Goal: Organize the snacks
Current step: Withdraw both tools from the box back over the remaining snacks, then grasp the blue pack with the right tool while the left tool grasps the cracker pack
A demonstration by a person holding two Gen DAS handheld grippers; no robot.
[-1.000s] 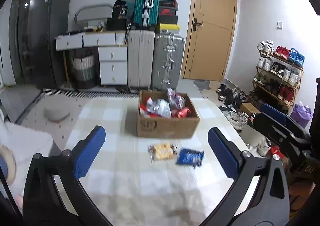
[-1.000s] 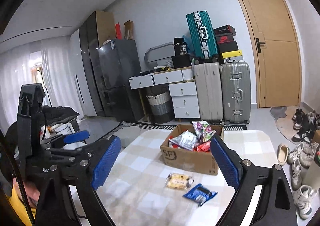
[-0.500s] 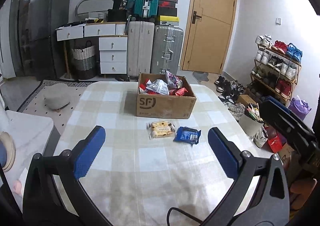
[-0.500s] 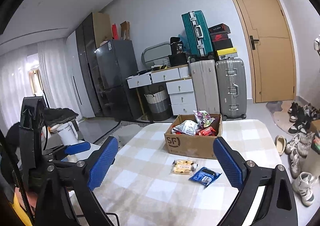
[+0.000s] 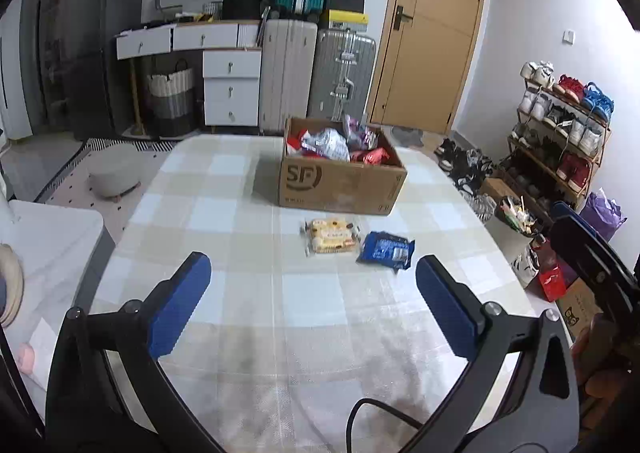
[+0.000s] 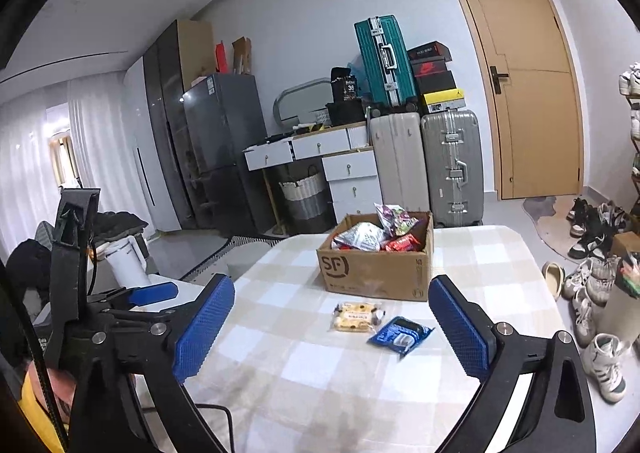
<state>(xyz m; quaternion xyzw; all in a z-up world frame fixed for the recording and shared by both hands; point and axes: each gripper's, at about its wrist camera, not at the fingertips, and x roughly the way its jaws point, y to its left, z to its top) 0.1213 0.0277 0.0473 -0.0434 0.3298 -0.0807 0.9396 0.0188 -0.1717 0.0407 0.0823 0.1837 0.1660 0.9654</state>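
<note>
Both tools have dropped lower toward the desk point(image 5: 224, 213) since the earlier frames. Left tool point(image 5: 312, 293) hangs over the near desk edge, tilted downward, jaws wide apart, nothing between them. Right tool point(image 6: 332, 317) points nearly level, jaws opening, empty. Yellow biscuit pack point(image 5: 330, 235) and blue snack pack point(image 5: 386, 249) lie side by side on the desk, just before the cardboard box point(image 5: 340, 183), which holds assorted snack bags point(image 5: 332, 143).

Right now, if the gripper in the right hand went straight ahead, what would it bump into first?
Probably the yellow biscuit pack on the checked tablecloth, just before the cardboard box. The right gripper has nothing between its opening jaws. Depth is hard to judge.
</note>
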